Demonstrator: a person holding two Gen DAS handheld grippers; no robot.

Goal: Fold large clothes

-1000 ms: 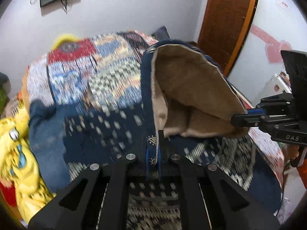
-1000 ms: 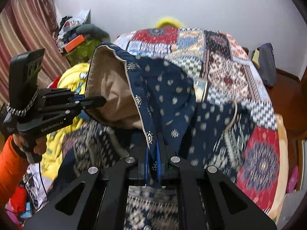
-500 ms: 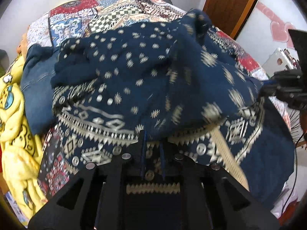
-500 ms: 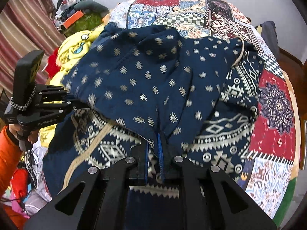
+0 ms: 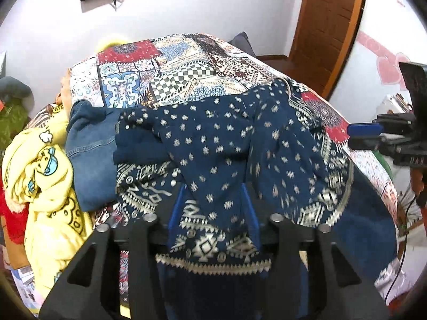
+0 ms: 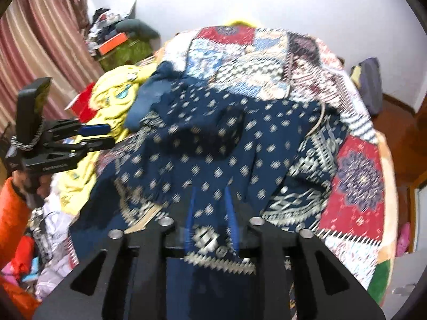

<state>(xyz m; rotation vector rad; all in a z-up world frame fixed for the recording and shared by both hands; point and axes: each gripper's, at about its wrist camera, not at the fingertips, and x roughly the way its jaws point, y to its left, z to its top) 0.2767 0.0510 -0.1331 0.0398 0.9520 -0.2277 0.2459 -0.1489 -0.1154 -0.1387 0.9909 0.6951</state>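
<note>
Nearest me in the left wrist view, my left gripper (image 5: 213,208) has its jaws opening; the navy patterned garment (image 5: 226,144) lies in the gap between the blue pads, which stand apart from the cloth on either side and do not press it. In the right wrist view my right gripper (image 6: 209,213) is doing the same: jaws opening, with the garment's folded edge (image 6: 210,197) lying loose between the blue fingers.

The garment lies spread on the bed, its dotted half folded over onto the near half with the pale geometric border (image 5: 210,242). At the left edge of the right wrist view I can see the left gripper from the side, carried by a hand (image 6: 29,184) in an orange sleeve (image 6: 10,213).

Beyond and left of the garment sits a blue denim piece (image 5: 90,144), touching its far left corner, and further left a yellow cartoon-print blanket (image 5: 40,176) is heaped. The patchwork bedcover (image 5: 170,69) runs on to the far side. Behind it are the white wall (image 5: 213,5), a wooden door (image 5: 325,26) at far right, and striped curtains (image 6: 40,42) at far left.
</note>
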